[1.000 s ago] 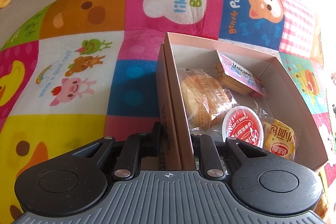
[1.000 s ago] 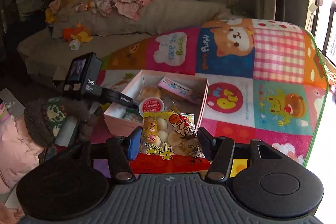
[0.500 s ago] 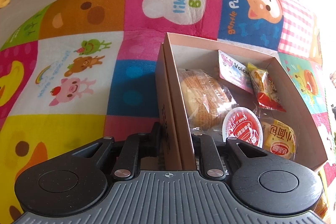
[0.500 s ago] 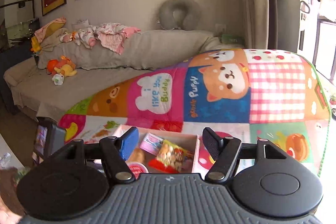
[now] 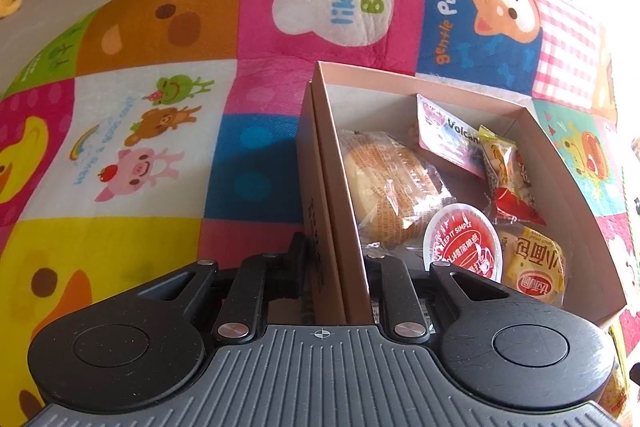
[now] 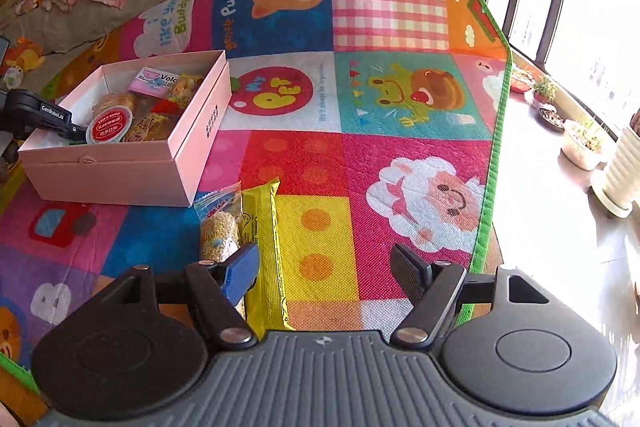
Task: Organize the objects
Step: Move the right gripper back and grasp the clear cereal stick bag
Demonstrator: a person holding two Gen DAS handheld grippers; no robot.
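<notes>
A pink cardboard box (image 6: 120, 171) (image 5: 568, 163) sits on the colourful play mat and holds several snacks: a wrapped bun (image 5: 388, 187), a red-lidded cup (image 5: 464, 243), a pink packet (image 5: 448, 135), a red-and-yellow snack bag (image 5: 508, 179) and a yellow bread pack (image 5: 536, 267). My left gripper (image 5: 336, 263) is shut on the box's near-left wall. My right gripper (image 6: 324, 267) is open and empty, low over the mat, right of a yellow packet (image 6: 264, 247) and a clear bag of small pieces (image 6: 220, 227).
The play mat (image 6: 392, 107) ends in a green edge on the right, with bare floor and plant pots (image 6: 584, 143) beyond. A beige sofa (image 6: 80, 15) with clothes and toys lies behind the mat.
My right gripper let the red-and-yellow snack bag go into the box, then swung away and down to the mat by the loose packets. The left gripper has stayed on the box wall.
</notes>
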